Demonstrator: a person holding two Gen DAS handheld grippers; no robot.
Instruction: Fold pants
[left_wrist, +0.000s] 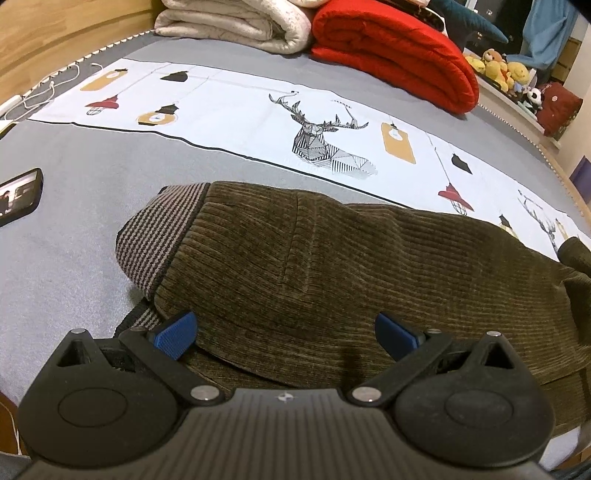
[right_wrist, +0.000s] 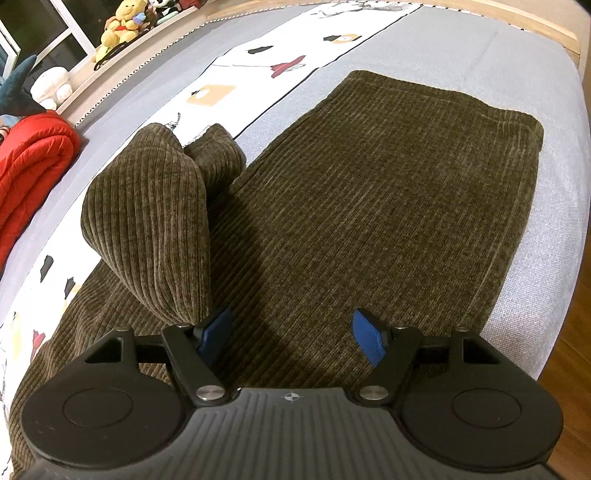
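Left wrist view: the olive-brown corduroy pants (left_wrist: 332, 266) lie spread on the grey bed sheet (left_wrist: 74, 229), their brown-and-black striped waistband (left_wrist: 155, 236) turned toward a black phone (left_wrist: 18, 195). The left gripper (left_wrist: 284, 332) hangs over the seat with its blue pads wide apart, holding nothing. In the right wrist view the right gripper (right_wrist: 291, 336) also stands open above the flat leg, beside a bunched-up fold of cloth (right_wrist: 155, 221), perhaps the other leg. Beyond lie a white printed panel with a deer (left_wrist: 325, 140), a rolled red quilt (left_wrist: 399, 55) and a folded cream blanket (left_wrist: 236, 26).
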